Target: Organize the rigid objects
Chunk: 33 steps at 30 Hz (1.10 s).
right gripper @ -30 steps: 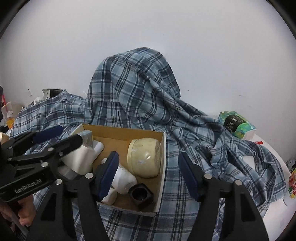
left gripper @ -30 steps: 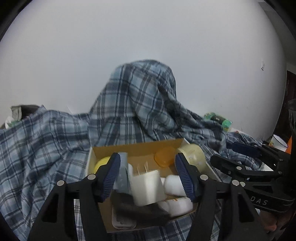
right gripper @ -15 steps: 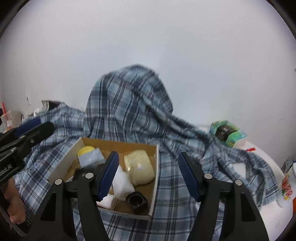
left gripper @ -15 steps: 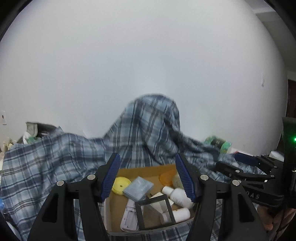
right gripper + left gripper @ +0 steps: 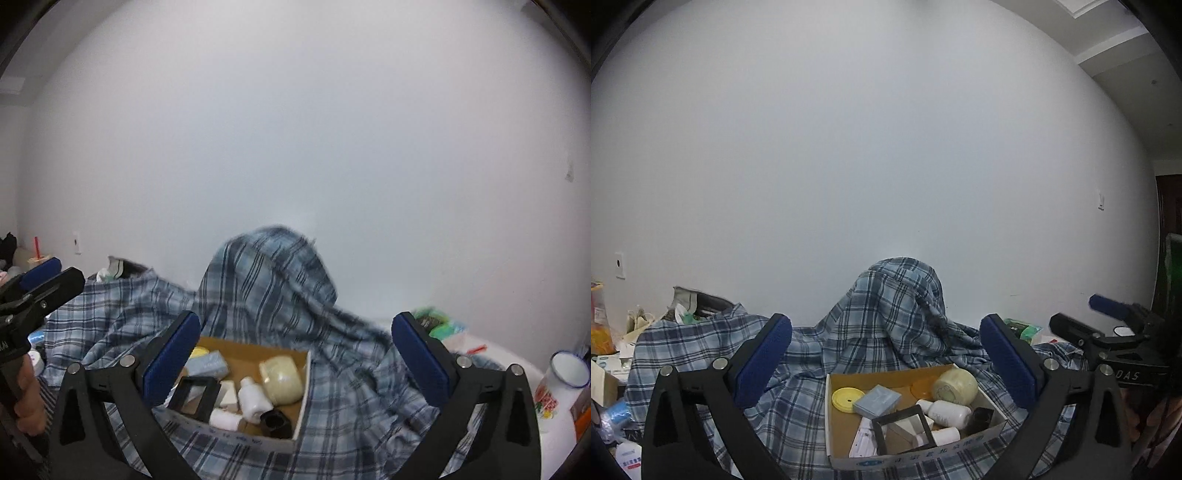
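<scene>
both the left gripper point(image 5: 886, 363) and right gripper point(image 5: 295, 356) have jaws opening wide, nothing between them. an open cardboard box point(image 5: 849, 432) on rumpled plaid cloth point(image 5: 886, 314) holds a round cream jar point(image 5: 955, 384), smooth white bottles point(image 5: 947, 411) and a black square frame point(image 5: 905, 428).

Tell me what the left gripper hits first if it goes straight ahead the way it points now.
Probably the plaid cloth humped up behind the cardboard box. The left gripper, its jaws opening with nothing between them, looks aimed above the box, though depth is hard to judge.
</scene>
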{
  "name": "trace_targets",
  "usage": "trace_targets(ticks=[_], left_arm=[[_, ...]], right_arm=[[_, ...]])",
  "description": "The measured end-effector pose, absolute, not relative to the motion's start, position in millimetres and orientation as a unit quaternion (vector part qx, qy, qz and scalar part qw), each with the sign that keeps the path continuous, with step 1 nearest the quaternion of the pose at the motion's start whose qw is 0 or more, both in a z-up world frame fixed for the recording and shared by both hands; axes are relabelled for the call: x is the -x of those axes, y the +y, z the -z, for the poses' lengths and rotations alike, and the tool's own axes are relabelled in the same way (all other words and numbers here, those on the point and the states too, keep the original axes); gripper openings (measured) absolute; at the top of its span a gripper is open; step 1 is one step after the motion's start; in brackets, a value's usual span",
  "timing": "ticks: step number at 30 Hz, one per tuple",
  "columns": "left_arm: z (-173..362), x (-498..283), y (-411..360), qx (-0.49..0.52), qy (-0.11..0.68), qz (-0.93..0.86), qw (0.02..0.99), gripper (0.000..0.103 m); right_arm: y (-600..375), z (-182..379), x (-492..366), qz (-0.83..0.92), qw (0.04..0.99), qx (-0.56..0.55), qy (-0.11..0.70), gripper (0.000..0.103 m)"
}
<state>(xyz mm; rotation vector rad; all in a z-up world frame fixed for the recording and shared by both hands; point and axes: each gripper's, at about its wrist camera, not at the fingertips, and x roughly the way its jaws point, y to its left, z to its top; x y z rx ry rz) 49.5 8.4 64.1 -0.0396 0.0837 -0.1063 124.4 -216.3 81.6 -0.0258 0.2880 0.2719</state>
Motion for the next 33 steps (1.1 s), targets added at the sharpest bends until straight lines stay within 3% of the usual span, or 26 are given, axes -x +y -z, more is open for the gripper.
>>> trace_targets(ticks=[4, 15, 33], left_arm=[[-55.4, -44.5, 11.8, 0.017, 0.048, 0.05, 0.997, 0.103], [-7.7, -49.7, -0.2, -0.021, 0.082, 0.037, 0.996, 0.103], [-6.4, -47.8, 7.5, -0.007, 0.081, 0.028, 0.996, 0.103]], right_arm=[[-215.9, -80.5, -107.9, -0.122, 0.987, 0.032, 0.104, 0.103], [-224.0, -37.7, -104.9, -0.112, 0.985, 0.041, 0.122, 0.103], [-221.5, -29.2, -102.8, -0.112, 0.985, 0.052, 0.121, 0.103]])
